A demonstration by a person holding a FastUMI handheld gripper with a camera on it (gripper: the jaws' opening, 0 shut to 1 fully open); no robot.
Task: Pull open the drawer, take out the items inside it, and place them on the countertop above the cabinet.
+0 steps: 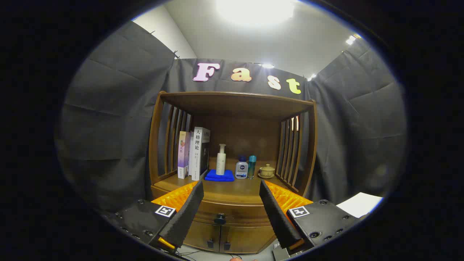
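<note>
Drawer (232, 212) sits closed in the wooden cabinet (233, 108), under the worktop (232, 186) carrying books (194, 154), a blue cloth (219, 175) and bottles (241, 168). The gripper (231, 195) is spread wide, holding nothing, its fingers either side of the drawer knob (220, 219).

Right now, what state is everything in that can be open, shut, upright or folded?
gripper: open, fingers apart, holding nothing
drawer: shut, knob untouched
cabinet doors: shut
books: upright
pump bottle: upright on the blue cloth
blue cloth: folded flat
lidded cup: lid on
</note>
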